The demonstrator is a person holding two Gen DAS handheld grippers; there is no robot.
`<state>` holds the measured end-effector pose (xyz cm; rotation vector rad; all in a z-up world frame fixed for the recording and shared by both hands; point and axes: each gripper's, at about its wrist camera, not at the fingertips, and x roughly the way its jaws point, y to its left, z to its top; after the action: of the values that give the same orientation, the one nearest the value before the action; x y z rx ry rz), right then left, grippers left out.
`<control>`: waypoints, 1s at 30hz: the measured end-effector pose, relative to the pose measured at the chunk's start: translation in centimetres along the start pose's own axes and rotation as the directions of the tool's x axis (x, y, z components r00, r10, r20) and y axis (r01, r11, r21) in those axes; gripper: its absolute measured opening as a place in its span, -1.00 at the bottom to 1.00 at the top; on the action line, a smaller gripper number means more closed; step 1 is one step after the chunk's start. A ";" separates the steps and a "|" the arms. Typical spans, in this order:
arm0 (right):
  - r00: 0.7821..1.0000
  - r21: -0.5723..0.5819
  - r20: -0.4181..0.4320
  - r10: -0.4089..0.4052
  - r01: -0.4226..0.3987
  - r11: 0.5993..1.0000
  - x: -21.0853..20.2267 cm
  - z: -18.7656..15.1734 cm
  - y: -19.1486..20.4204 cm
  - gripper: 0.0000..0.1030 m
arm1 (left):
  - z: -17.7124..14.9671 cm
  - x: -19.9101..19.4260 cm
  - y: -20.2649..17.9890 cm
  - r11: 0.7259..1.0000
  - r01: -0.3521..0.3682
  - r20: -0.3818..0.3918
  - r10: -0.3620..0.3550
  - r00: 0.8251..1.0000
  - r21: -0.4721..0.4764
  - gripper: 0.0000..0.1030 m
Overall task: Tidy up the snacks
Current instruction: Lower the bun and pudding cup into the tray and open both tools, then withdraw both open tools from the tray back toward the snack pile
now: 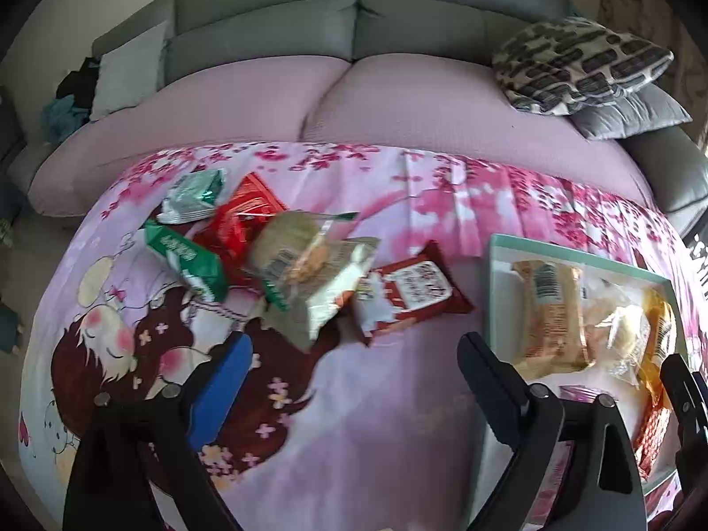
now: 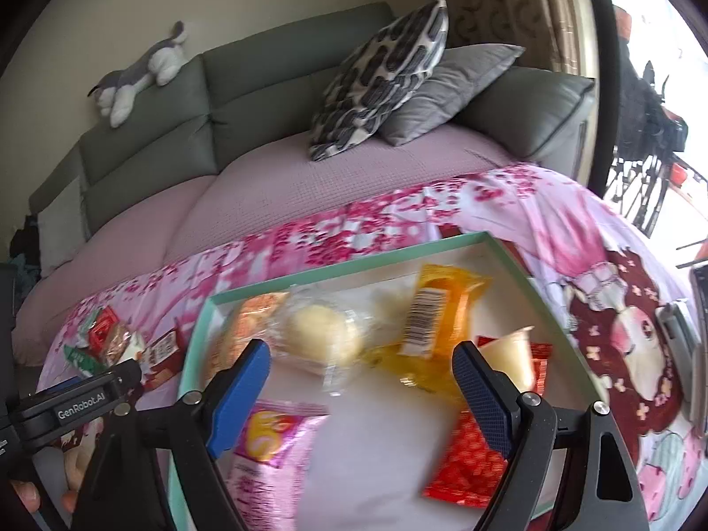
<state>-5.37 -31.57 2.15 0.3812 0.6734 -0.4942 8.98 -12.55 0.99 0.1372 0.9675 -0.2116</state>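
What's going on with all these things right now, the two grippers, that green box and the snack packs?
Left gripper: open, nothing between its fingers.
Right gripper: open, empty, over the box.
Green-rimmed box: lidless, partly filled with snacks.
Orange packet: lying in the box.
Snack pile: loose on the blanket, outside the box.

"GenRobot.AI" on the left hand-held gripper (image 2: 95, 391); snack print unreadable

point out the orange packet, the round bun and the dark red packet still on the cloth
orange packet (image 2: 436, 323), right wrist view, on its barcode label
round bun (image 2: 321, 336), right wrist view, middle of the bun
dark red packet (image 1: 416, 292), left wrist view, on its white label
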 end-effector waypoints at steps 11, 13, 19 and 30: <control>0.999 -0.029 0.000 0.053 -0.053 0.998 0.6 -0.6 3.3 1.00 | 0.1 0.0 3.7 0.998 -0.009 0.013 0.010 1.000 -0.060 0.87; 0.998 -0.035 -0.002 0.056 -0.056 0.998 0.7 -0.8 3.9 1.00 | 0.1 0.0 4.2 0.998 -0.007 0.011 0.008 1.000 -0.067 0.87; 0.997 -0.035 -0.019 0.068 -0.069 0.997 1.3 -1.3 5.2 1.00 | 0.1 -0.1 5.3 0.998 0.014 0.016 -0.013 1.000 -0.060 0.87; 0.998 -0.061 -0.039 0.047 -0.049 0.997 2.4 -2.1 8.2 1.00 | 1.1 -0.7 8.8 0.992 0.047 0.064 -0.040 0.997 -0.116 0.95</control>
<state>-0.29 -24.58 0.47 0.3480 0.7128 -0.4201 11.57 -4.15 2.34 0.0011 0.9194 -0.1973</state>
